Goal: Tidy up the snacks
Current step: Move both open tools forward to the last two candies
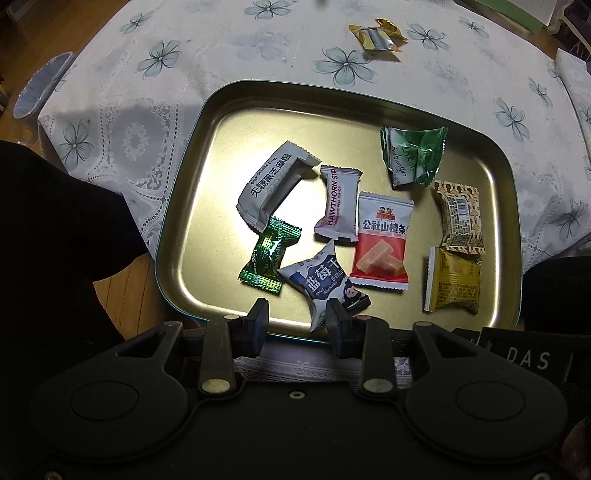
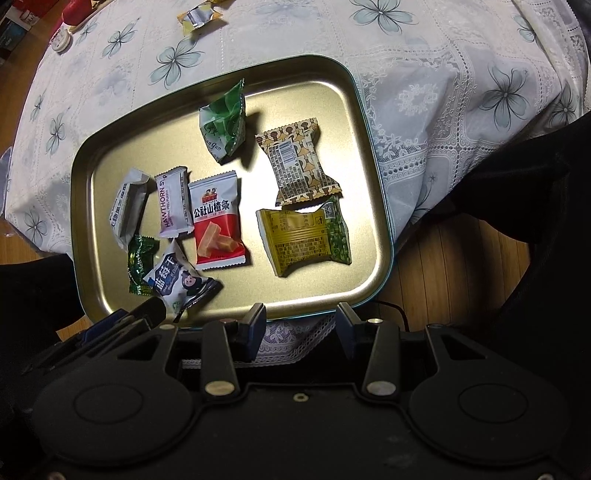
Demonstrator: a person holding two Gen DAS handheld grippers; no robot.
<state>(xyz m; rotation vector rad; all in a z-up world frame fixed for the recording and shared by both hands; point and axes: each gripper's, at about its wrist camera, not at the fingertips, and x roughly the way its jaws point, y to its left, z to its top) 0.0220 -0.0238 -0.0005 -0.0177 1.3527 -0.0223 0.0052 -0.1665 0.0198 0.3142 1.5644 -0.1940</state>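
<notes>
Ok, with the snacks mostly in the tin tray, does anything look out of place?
Yes. One gold and silver wrapper lies alone on the flowered tablecloth, beyond the far rim of the tray, while eight packets sit inside. It looks crumpled, possibly empty. Nothing appears spilled.

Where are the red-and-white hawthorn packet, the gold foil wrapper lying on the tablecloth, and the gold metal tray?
Red-and-white hawthorn packet (image 1: 382, 242): left wrist view, centre of its front.
Gold foil wrapper (image 1: 376, 37): left wrist view, silver middle, outside the tray.
Gold metal tray (image 2: 373, 206): right wrist view, bare floor near right wall.
</notes>
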